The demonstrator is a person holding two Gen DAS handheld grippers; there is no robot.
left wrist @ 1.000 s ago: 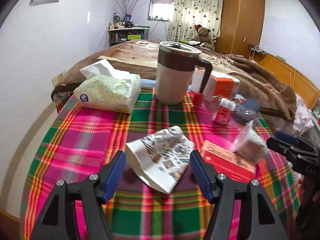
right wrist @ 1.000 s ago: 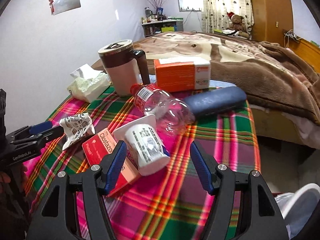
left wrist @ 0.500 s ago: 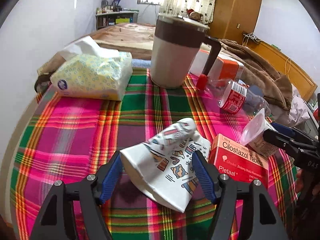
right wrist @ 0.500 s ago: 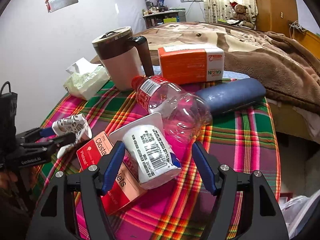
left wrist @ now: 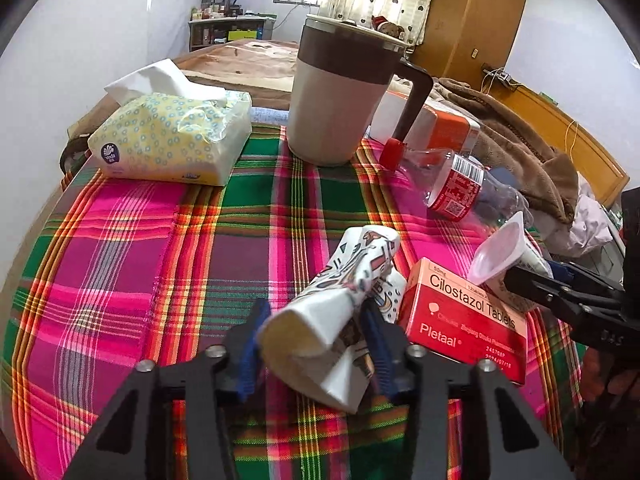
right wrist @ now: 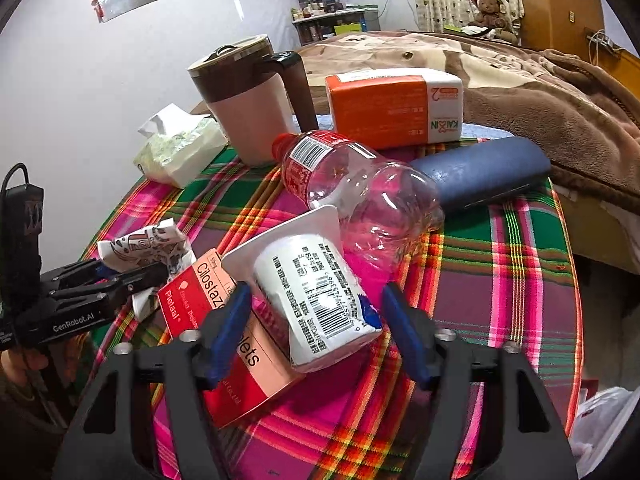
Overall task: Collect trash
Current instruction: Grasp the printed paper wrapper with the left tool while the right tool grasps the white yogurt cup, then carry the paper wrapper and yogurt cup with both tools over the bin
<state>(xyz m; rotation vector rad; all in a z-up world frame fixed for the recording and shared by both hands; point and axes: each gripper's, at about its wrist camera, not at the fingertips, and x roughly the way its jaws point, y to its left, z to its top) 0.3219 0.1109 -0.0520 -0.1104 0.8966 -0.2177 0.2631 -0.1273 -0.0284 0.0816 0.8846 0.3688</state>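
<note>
A crumpled printed paper cup [left wrist: 340, 312] lies on the plaid tablecloth [left wrist: 160, 264]. My left gripper [left wrist: 316, 340] is shut on it, both blue pads pressing its sides; it also shows in the right wrist view [right wrist: 144, 248]. A white yogurt cup [right wrist: 316, 300] lies on its side between the open fingers of my right gripper [right wrist: 316, 320], resting partly on a red Cilostazol tablet box [right wrist: 208, 308]. An empty clear plastic bottle [right wrist: 360, 192] with a red label lies just beyond the yogurt cup.
A lidded mug [left wrist: 340, 92], a tissue pack [left wrist: 168, 140], an orange box [right wrist: 396, 108] and a dark blue case [right wrist: 480, 176] stand at the table's far side. A bed with a brown blanket [right wrist: 540, 92] lies behind. A white bag [right wrist: 608, 420] is at lower right.
My left gripper has closed on the paper cup, squeezing it narrower. My right gripper has moved forward so its open fingers now flank the yogurt cup.
</note>
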